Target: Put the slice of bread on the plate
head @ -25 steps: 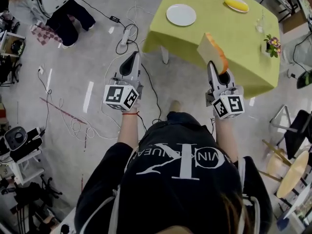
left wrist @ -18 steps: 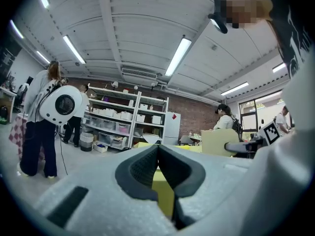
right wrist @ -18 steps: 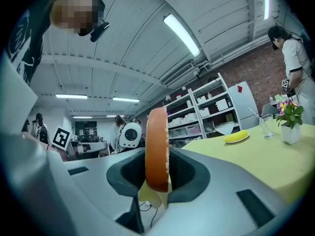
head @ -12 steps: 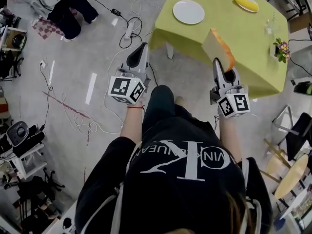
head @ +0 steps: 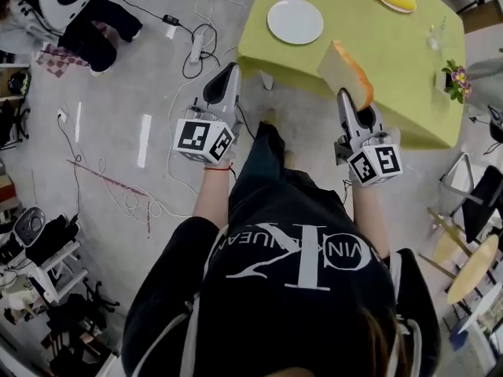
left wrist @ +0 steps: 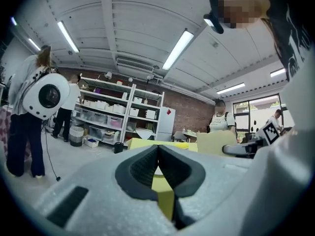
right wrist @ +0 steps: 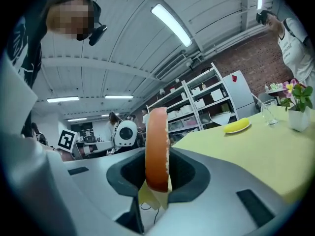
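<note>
Beside the near edge of the green bench (head: 385, 53), the right gripper (head: 348, 100) pinches the slice of bread (head: 346, 71) between its fingers. The right gripper view shows the slice upright and edge-on, crust toward the camera. Only the head view shows the bare white plate (head: 295, 21) on the bench, apart from the slice. The left gripper (head: 224, 81) has its fingers pressed together on nothing, which its own view makes plain.

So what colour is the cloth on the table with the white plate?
Yellow-green, plain all over. The table cloth shows best in the head view.
</note>
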{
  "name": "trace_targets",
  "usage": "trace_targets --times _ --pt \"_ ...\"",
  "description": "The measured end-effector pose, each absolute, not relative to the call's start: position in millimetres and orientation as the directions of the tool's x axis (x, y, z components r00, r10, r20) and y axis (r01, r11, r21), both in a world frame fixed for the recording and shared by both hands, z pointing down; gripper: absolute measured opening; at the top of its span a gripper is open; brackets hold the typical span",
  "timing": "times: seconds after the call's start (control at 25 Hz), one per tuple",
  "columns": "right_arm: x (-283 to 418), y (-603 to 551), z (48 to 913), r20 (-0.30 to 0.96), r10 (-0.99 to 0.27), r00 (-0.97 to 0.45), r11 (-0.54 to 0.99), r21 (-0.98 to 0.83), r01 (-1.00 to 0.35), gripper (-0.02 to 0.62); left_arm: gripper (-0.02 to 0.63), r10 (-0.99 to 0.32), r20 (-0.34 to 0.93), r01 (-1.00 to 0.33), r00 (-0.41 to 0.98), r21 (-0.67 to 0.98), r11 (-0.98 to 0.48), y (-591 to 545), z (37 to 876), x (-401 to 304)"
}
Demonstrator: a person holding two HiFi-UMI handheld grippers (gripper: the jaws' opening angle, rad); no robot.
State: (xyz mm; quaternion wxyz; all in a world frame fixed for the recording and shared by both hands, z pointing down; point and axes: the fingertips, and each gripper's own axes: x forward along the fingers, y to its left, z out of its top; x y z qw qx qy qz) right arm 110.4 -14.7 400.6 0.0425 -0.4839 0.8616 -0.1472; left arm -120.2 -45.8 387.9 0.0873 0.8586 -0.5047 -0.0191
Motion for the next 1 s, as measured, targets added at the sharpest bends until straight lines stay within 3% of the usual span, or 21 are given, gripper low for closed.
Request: trace_targets --times 1.0 --pt "53.5 -142.6 422.3 0.174 -0.789 -0.589 0.457 -0.474 -0.752 0.095 0.011 -0.779 0.098 -0.783 0.619 0.158 -0.602 -197.4 400.1 -110.6"
